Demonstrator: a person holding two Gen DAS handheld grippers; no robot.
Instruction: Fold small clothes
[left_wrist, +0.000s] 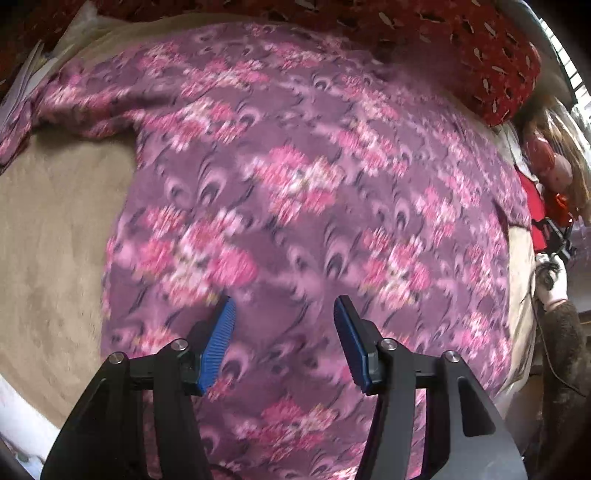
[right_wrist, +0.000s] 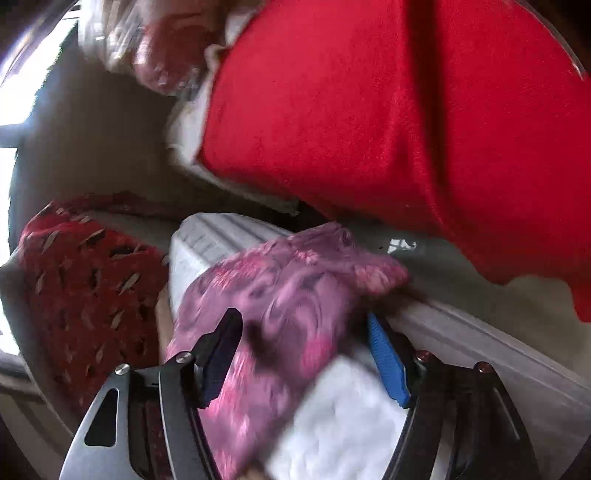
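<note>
The purple flowered garment (left_wrist: 295, 192) lies spread over the tan bed cover (left_wrist: 55, 236), filling the frame; soft and light, it should be pinched at a hem or sleeve (left_wrist: 40, 110), upper left. The left hand-held gripper (left_wrist: 284, 341) hovers half open, empty. The right hand-held gripper (right_wrist: 306, 358) stands wide, a fold of the cloth loose between its jaws. A red patterned pillow (left_wrist: 498, 62) crowds the upper right, a red cloth (right_wrist: 406, 122) beyond

Beige blanket (left_wrist: 55, 221), red patterned cushion (left_wrist: 506, 62), red cloth (right_wrist: 388, 110).

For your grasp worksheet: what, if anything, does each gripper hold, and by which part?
Nothing. Both the left gripper and right gripper are open above the garment.
</note>
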